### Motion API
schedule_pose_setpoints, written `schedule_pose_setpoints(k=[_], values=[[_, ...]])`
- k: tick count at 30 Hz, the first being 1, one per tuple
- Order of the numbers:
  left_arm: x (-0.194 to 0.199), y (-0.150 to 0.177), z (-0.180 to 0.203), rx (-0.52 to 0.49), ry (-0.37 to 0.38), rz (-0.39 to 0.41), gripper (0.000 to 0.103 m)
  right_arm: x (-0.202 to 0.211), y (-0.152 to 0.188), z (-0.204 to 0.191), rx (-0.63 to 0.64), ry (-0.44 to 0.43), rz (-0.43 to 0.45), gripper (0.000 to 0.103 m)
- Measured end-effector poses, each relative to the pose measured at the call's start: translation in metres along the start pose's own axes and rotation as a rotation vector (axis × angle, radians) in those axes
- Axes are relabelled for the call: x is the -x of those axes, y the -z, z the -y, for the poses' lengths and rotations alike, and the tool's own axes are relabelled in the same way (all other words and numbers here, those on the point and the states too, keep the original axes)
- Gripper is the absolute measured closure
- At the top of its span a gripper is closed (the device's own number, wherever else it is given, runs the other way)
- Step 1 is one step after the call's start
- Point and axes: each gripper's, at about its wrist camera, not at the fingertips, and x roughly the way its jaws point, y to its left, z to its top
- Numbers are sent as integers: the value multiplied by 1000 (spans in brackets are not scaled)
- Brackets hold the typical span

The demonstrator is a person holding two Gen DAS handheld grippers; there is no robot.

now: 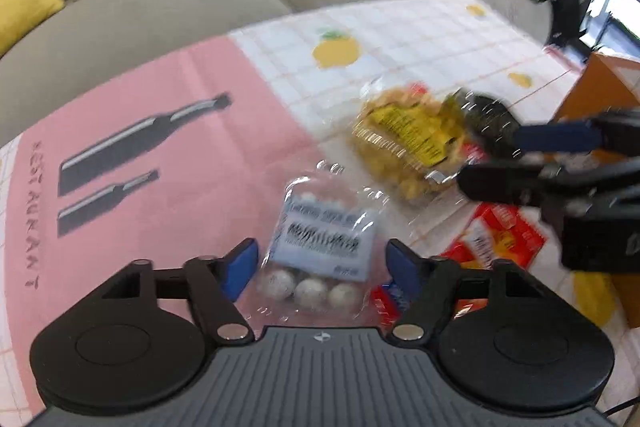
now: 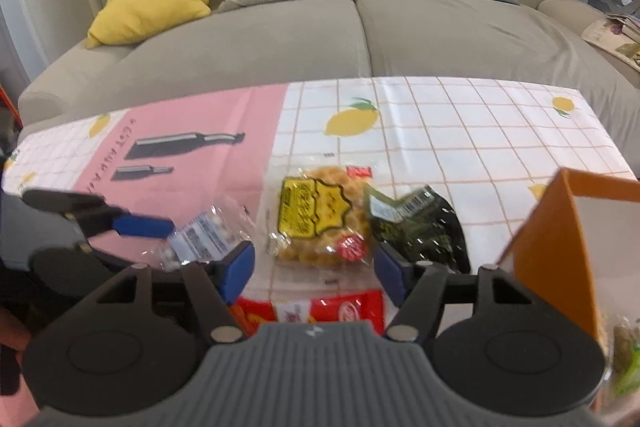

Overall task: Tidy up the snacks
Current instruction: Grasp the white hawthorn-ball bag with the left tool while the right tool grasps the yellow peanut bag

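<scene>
Both grippers over the snack pile, jaws apart, nothing gripped.

Left view is motion-blurred; labels unreadable. Red pack point(image 2: 312, 311) is half hidden under the right gripper point(image 2: 314, 267) body; orange box point(image 2: 560, 247) is cut off at the frame edge, contents unclear. Left gripper point(image 1: 320, 267) straddles the clear bag of white balls point(image 1: 324, 247), pads not touching it. Right gripper sits in front of the yellow-label bag point(image 2: 320, 219), released. Dark green pack point(image 2: 420, 227) lies just beside that bag. Four snacks counted on the lemon-print tablecloth point(image 2: 460, 131). Beige sofa point(image 2: 320, 39) behind, three cushions: yellow, beige, blue.
</scene>
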Motion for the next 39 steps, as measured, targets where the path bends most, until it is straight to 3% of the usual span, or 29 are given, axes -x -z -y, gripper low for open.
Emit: schedule_pose_setpoints(k=[2, 9, 13, 14, 15, 16, 21, 29, 34, 39], values=[[2, 3, -4, 32, -23, 6, 27, -6, -4, -4, 0, -15, 1, 38], [19, 15, -17, 184, -136, -21, 29, -31, -5, -22, 78, 20, -7, 41], [26, 22, -13, 238, -174, -34, 30, -39, 1, -34, 141, 95, -17, 69], [28, 23, -12, 252, -177, -33, 30, -39, 2, -35, 150, 100, -9, 80], [29, 24, -11, 267, -174, -26, 31, -39, 3, -35, 154, 87, -7, 98], [33, 26, -11, 286, -160, -13, 32, -38, 2, -35, 151, 70, -8, 101], [44, 28, -9, 332, -142, 12, 35, -29, -2, -36, 186, 69, 9, 103], [86, 48, 6, 410, -116, 30, 35, 33, -1, -37, 226, 48, 73, 103], [106, 79, 25, 463, -111, 7, 35, 79, 31, -39, 225, 36, 67, 103], [110, 103, 41, 490, -122, -29, 35, 105, 79, -48, 216, 1, 0, 103]])
